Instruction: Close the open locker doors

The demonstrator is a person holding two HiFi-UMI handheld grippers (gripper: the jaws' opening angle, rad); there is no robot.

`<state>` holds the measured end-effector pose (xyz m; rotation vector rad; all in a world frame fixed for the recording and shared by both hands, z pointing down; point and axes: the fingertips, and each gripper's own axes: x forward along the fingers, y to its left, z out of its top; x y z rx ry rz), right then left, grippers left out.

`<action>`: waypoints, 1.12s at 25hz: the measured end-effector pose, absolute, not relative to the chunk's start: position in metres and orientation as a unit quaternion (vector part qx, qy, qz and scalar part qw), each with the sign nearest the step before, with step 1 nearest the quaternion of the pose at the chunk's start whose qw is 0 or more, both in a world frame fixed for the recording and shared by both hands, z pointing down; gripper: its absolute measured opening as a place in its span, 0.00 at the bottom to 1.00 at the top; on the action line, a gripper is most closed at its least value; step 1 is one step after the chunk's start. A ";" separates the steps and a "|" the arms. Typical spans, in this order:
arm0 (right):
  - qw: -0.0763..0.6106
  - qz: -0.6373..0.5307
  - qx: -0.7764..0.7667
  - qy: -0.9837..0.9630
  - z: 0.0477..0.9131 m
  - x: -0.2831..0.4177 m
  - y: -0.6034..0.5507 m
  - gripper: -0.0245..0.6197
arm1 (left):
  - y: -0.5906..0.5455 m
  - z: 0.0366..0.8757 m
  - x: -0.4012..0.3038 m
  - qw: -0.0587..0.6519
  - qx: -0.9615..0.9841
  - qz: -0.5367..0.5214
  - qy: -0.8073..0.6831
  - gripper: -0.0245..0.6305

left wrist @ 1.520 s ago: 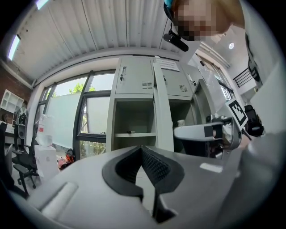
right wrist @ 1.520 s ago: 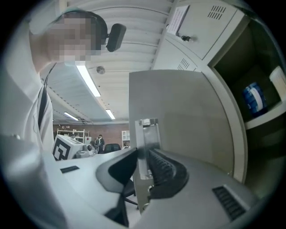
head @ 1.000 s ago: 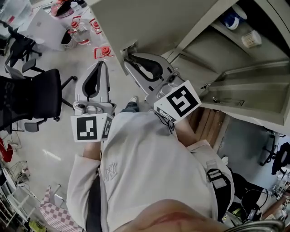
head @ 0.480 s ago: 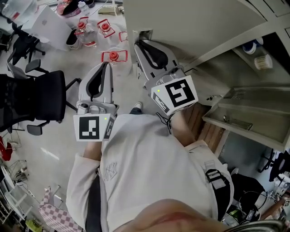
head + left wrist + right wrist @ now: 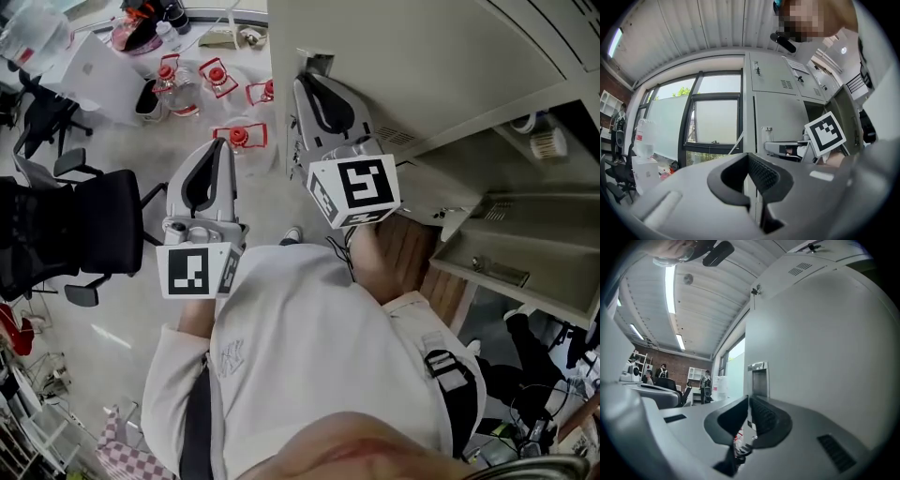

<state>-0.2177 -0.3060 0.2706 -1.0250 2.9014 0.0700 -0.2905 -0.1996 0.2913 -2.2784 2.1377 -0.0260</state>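
Now the right gripper (image 5: 307, 84), fingers together and empty, is at the half-open door (image 5: 412, 66), just beside its handle (image 5: 758, 377). Best push steadily at this free edge. The left gripper (image 5: 218, 148), fingers also together, hangs left.

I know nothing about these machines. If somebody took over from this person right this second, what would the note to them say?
Left tool: shut, empty, held apart from the lockers.
Right tool: shut, empty, lying along the face of the door, near its latch.
That door is not shut: the compartment behind it is open to view.
Second door, lower right: wide open.
Done: neither of these two is closed.
Left: probably push the first door home, then the second.
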 end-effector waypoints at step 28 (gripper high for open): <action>0.010 0.025 -0.429 0.903 0.275 -0.208 -0.336 0.07 | -0.210 0.281 -0.301 0.016 -0.743 0.017 0.669 0.04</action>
